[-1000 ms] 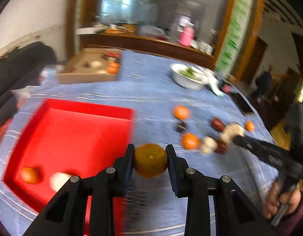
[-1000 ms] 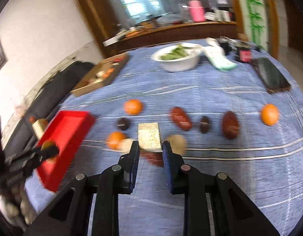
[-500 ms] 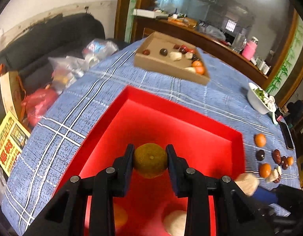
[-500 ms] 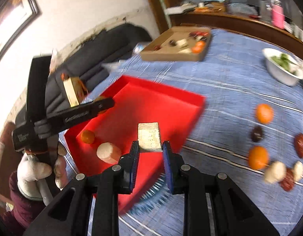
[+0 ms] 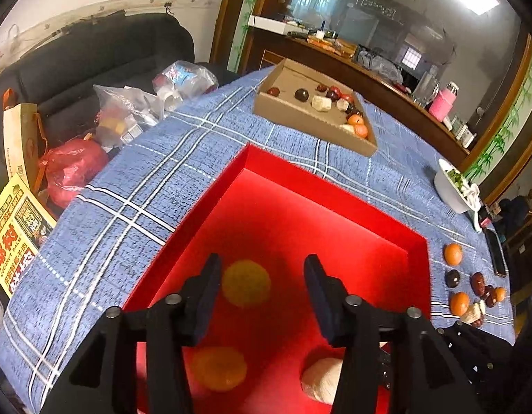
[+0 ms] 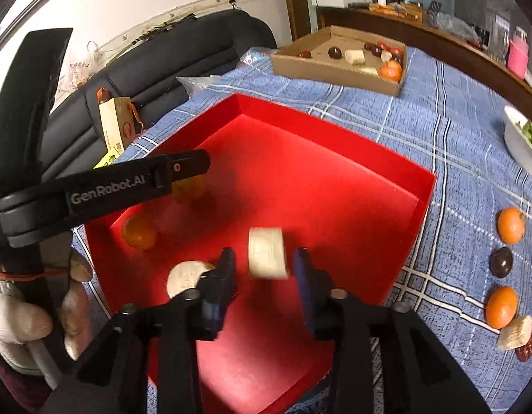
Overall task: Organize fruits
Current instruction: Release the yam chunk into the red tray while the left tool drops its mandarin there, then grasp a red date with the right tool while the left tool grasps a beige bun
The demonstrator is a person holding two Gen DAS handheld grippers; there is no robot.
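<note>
Nearest in the left wrist view, the left gripper (image 5: 262, 289) hangs over the red tray (image 5: 329, 195) with its fingers spread wide and nothing between them. A blurred greenish-yellow fruit (image 5: 245, 282) shows in the gap, clear of both pads, over the tray floor (whether it rests on the floor cannot be told). Closer in, an orange fruit (image 5: 218, 367) lies on the tray floor at the left, and a pale round piece (image 5: 321, 376) at the right, partly behind a finger.

In the right wrist view, the right gripper (image 6: 264, 265) is also over the tray (image 6: 335, 127), its fingers parted with a gap on either side of a pale cream block (image 6: 267, 252), which neither pad touches; the block is blurred. Beside the left finger lies the pale round piece (image 6: 184, 277), and farther left the orange fruit (image 6: 138, 231) sits near the tray's wall. The left gripper (image 6: 193, 166) reaches in from the left, with the greenish-yellow fruit (image 6: 190, 189) under its tip.

Right of the tray, on the blue plaid tablecloth (image 5: 127, 186), loose fruits (image 5: 467, 288) lie together: oranges, dark ones and pale pieces. Beyond the tray's far corner stands a cardboard box (image 5: 314, 127) holding more fruit. Far right sits a white bowl (image 5: 452, 195) with greens.
</note>
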